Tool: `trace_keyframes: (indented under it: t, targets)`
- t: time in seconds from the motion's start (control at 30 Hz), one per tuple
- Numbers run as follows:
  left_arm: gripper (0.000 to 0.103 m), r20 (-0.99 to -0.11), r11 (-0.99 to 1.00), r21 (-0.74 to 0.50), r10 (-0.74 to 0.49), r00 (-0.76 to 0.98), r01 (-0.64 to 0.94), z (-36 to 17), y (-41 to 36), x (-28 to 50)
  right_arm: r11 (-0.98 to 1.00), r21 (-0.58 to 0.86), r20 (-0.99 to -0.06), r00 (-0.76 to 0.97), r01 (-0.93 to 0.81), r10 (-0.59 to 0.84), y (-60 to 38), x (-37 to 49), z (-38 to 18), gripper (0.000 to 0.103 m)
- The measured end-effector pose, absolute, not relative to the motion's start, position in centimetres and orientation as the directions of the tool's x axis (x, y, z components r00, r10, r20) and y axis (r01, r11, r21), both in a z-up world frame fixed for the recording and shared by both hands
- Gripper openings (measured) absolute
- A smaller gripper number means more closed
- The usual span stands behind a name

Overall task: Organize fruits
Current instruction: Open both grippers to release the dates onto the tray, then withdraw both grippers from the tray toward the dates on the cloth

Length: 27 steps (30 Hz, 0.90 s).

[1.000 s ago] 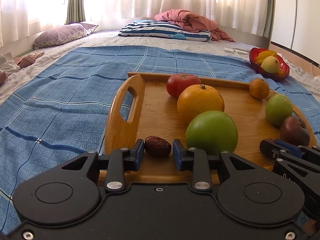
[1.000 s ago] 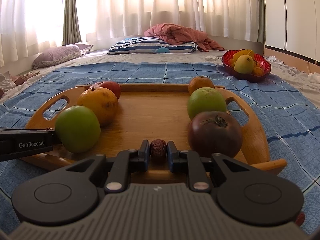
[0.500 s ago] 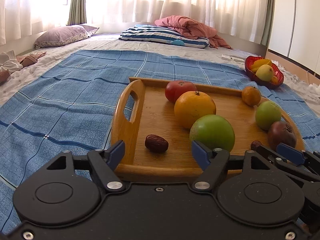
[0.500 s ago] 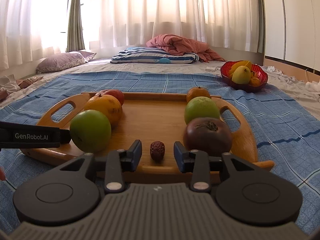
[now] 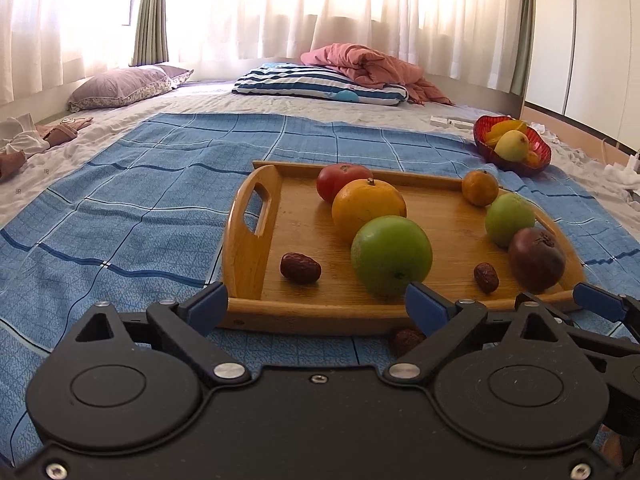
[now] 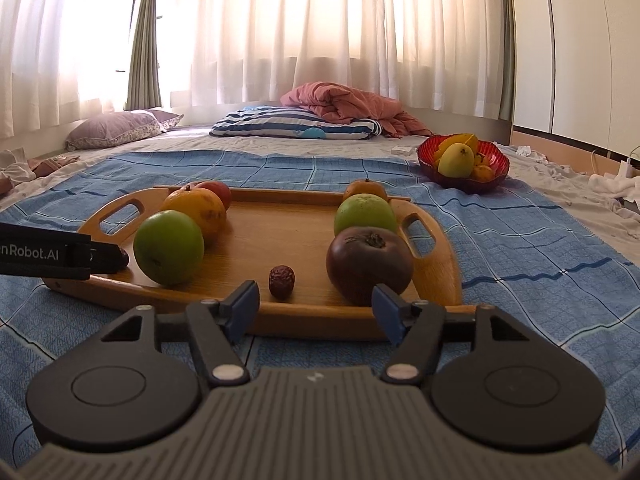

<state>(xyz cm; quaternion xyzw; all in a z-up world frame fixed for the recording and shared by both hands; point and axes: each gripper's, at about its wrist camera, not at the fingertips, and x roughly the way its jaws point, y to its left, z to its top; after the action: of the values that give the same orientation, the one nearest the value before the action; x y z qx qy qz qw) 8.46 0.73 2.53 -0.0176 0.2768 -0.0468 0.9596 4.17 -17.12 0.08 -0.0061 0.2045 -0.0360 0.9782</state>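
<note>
Two grippers hover at the near edge of a wooden tray (image 5: 248, 240) on the bed, both with fingers spread wide and holding nothing. Ahead of the left gripper (image 5: 316, 306) lies one red date (image 5: 300, 267) — just beyond its left finger. Another date (image 6: 281, 276) sits ahead of the right gripper (image 6: 316, 304), between a green apple (image 6: 168, 247) and a dark purple fruit (image 6: 369, 265) (both also on the tray).
</note>
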Motion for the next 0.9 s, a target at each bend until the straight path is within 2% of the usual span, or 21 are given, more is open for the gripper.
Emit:
trace_keyframes:
  t: [0.3,0.9]
  targets:
    - [0.101,-0.531,0.992,-0.059,-0.127,0.838,0.113,1.6,-0.4,7.1,0.993,-0.047,-0.384,0.916,0.108,-0.118,-17.8,2.5,-0.2,0.088]
    - [0.102,-0.55,0.984,-0.033,-0.166,0.819,0.178,0.2,-3.8,6.8,0.974,-0.058,-0.388,0.895,0.217,-0.222,-20.6,0.0,-1.6,0.089]
